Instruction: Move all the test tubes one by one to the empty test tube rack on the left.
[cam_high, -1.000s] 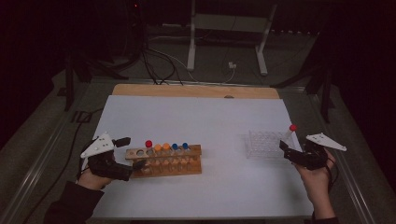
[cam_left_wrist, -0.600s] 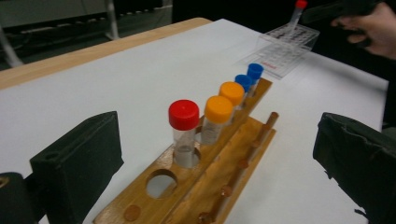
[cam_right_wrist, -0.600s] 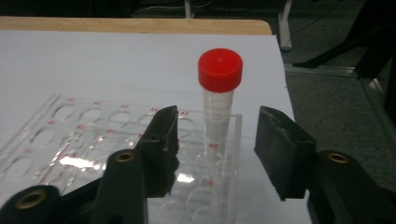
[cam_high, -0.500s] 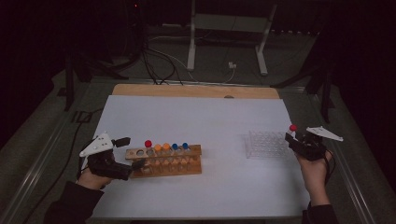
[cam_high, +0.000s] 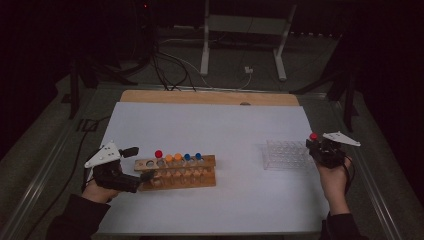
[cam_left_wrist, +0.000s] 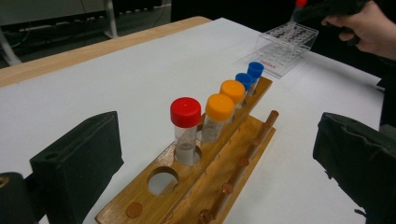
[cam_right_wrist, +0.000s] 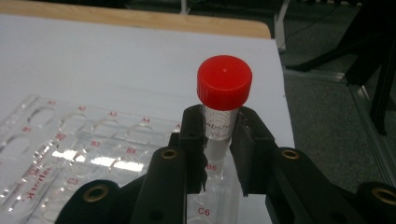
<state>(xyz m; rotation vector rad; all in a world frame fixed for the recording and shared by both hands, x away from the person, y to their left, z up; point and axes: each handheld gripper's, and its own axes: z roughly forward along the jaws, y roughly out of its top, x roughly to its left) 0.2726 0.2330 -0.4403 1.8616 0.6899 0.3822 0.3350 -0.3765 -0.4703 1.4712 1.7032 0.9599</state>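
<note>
Right gripper (cam_right_wrist: 217, 140) clamped on red-capped tube (cam_right_wrist: 223, 100) at clear rack (cam_high: 285, 154), frame right; left gripper (cam_left_wrist: 219, 172) open astride wooden rack (cam_left_wrist: 205, 172); five tubes left.

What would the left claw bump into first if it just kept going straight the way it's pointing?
Probably the red-capped tube standing in the wooden rack. The left claw straddles the rack's near end with its jaws wide apart, and that tube stands nearest in line.

On the white counter (cam_high: 210, 125), the left hand-held gripper (cam_high: 145, 176) rests against the left end of a wooden rack (cam_high: 200, 179) bearing red-, orange- and blue-capped tubes, while well apart at the right the right hand-held gripper (cam_high: 314, 146) holds a red-capped tube (cam_high: 313, 137) at the edge of a clear tray (cam_high: 285, 154).
</note>
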